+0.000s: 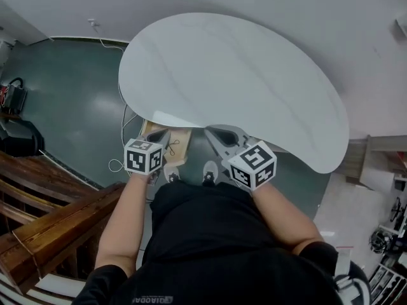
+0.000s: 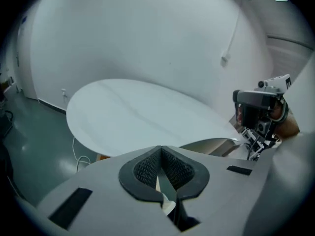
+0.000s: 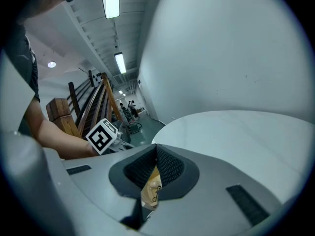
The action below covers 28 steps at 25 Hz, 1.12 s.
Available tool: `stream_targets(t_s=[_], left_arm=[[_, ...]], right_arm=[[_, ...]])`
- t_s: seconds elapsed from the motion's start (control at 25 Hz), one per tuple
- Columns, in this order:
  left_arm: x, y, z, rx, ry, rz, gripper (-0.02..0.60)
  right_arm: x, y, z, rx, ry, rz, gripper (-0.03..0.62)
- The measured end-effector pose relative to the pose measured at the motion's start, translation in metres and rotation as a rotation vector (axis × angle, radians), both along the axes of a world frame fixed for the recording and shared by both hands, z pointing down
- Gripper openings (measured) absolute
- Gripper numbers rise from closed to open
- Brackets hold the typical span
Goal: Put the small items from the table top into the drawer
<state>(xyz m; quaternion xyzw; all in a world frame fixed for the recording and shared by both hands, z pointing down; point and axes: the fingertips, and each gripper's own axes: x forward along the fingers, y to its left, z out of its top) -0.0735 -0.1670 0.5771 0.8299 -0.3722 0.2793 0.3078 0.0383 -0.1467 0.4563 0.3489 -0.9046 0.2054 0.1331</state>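
Note:
The white, bean-shaped table top [image 1: 241,81] fills the middle of the head view. Under its near edge a wooden drawer [image 1: 180,146] stands pulled out. My left gripper [image 1: 158,136] hovers over the drawer. In its own view the left gripper [image 2: 160,151] is shut; a pale sliver shows in the slit behind the tips, and I cannot tell what it is. My right gripper [image 1: 219,137] is just right of the drawer, by the table edge. Seen from its own camera, the right gripper [image 3: 156,150] is shut on a small tan packet [image 3: 151,191] with dark print.
A wooden stair rail [image 1: 57,215] runs along the left. A white cable [image 1: 117,164] lies on the green floor beside the drawer. A black case [image 1: 19,135] sits far left. The person's shoes [image 1: 210,170] stand under the table edge. A wooden cabinet [image 1: 362,161] is at the right.

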Motion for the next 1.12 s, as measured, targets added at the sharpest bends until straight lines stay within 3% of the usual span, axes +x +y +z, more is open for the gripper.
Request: stream_targets(t_s=[0.28, 0.48, 0.8, 1.12], left_arm=[[-0.017, 0.000, -0.079, 0.195, 0.052, -0.130, 0.015], [-0.030, 0.011, -0.117, 0.288, 0.081, -0.222, 0.015], [-0.047, 0.032, -0.129, 0.322, 0.056, -0.223, 0.015], [-0.060, 0.021, -0.142, 0.320, 0.094, -0.147, 0.015]], right_arm=[[0.006, 0.001, -0.012, 0.028, 0.004, -0.057, 0.000], [0.002, 0.004, -0.013, 0.032, -0.002, -0.094, 0.000], [-0.015, 0.009, -0.020, 0.057, -0.003, -0.111, 0.000], [-0.030, 0.003, -0.024, 0.050, 0.007, -0.014, 0.000]])
